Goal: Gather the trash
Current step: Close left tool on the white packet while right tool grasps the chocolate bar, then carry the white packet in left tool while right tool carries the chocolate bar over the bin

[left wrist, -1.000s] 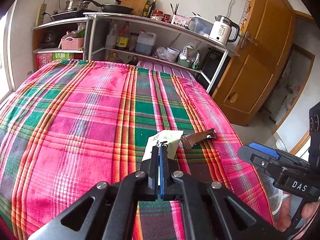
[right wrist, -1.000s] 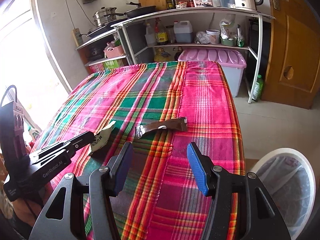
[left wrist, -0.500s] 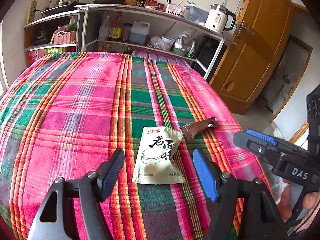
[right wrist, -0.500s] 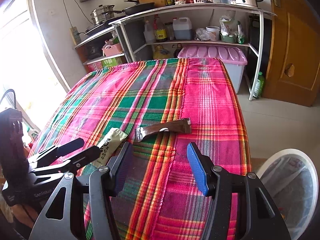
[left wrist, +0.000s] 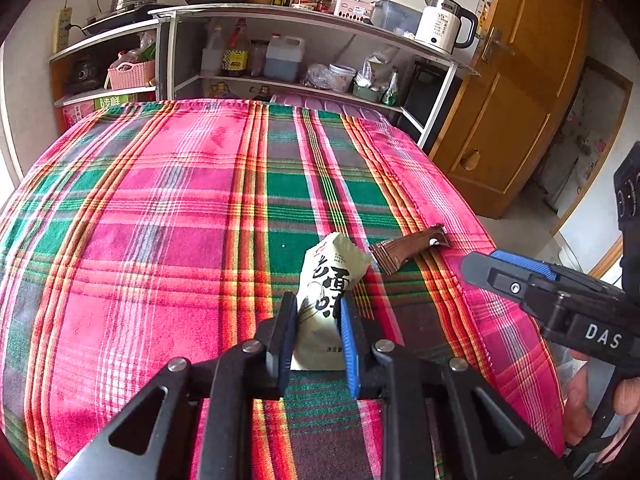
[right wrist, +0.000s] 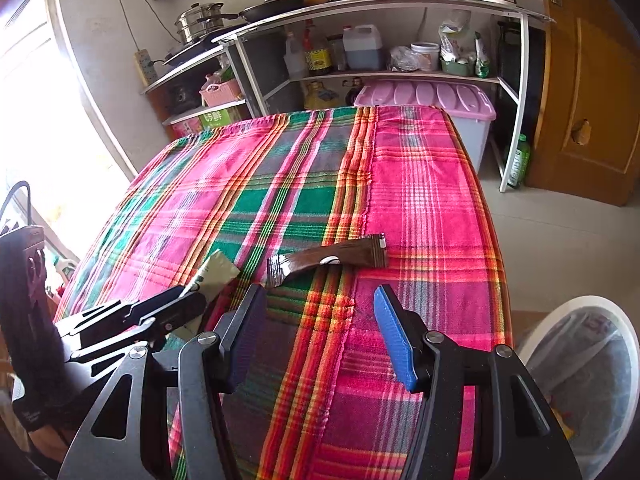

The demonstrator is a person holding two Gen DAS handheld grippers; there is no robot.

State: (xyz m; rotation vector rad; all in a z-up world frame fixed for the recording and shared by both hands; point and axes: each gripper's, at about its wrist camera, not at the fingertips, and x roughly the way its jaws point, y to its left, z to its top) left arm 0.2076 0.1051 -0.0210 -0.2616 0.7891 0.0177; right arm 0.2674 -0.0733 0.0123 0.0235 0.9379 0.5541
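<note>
A cream snack packet [left wrist: 326, 292] with black characters stands tilted between the fingers of my left gripper [left wrist: 318, 312], which is shut on it just above the plaid tablecloth [left wrist: 160, 220]. The packet also shows in the right wrist view [right wrist: 216, 270], held by the left gripper [right wrist: 188, 300]. A brown wrapper [right wrist: 332, 258] lies flat on the cloth, just beyond the packet [left wrist: 408, 248]. My right gripper [right wrist: 320, 320] is open and empty, a little short of the brown wrapper, and shows in the left wrist view [left wrist: 504, 270].
A white bin [right wrist: 580, 360] with a clear liner stands on the floor off the table's right edge. Kitchen shelves [left wrist: 304, 44] with bottles, pans and a kettle stand behind the table. A wooden door [left wrist: 516, 92] is at the right.
One second ago my left gripper was shut on the packet; half a second ago it was open with the packet lying flat. Now it is shut on the packet again, tilted up. The right gripper has barely moved.
</note>
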